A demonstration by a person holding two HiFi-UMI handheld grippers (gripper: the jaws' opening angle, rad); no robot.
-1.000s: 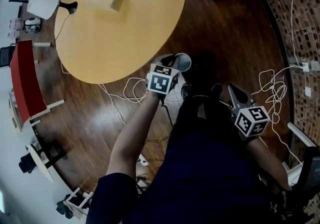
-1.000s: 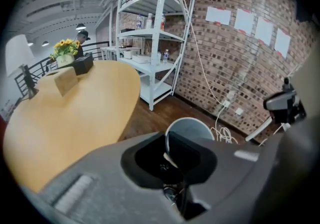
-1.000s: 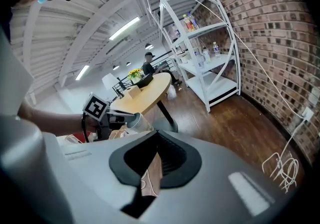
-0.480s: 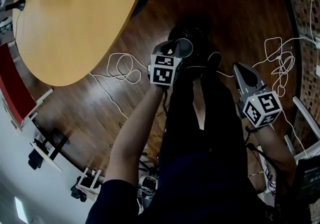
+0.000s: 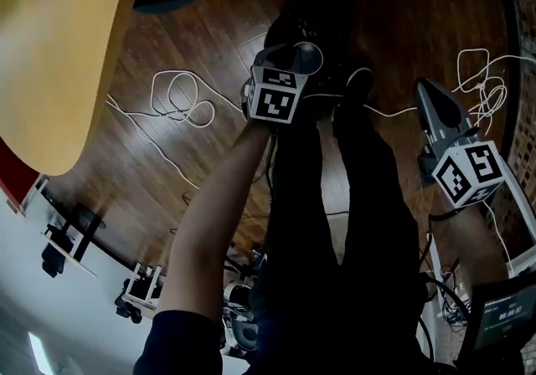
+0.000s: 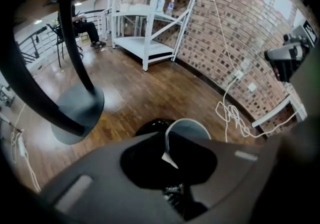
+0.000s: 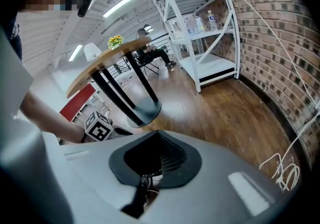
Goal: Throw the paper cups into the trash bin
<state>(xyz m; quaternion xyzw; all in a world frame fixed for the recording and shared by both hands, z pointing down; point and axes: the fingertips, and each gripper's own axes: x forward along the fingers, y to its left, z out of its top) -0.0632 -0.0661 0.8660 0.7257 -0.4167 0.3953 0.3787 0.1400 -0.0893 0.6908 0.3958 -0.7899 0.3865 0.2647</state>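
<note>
- Cup (image 5: 307,56) is pinched at its rim wall by the left gripper (image 5: 289,55), mouth turned up, and is held above the floor.
- Bin (image 6: 149,127) is seen just beyond and below the cup, along the left gripper's own line. Only a short carry forward over the black opening is judged to be needed before release.
- Right gripper (image 5: 427,93) is pressed together on nothing, well apart to the right, so the left is the nearer to the bin.
- Against the earlier frame, both grippers are found lower, the table (image 5: 59,47) is shifted to the left edge, and the grip on the cup is unchanged.
</note>
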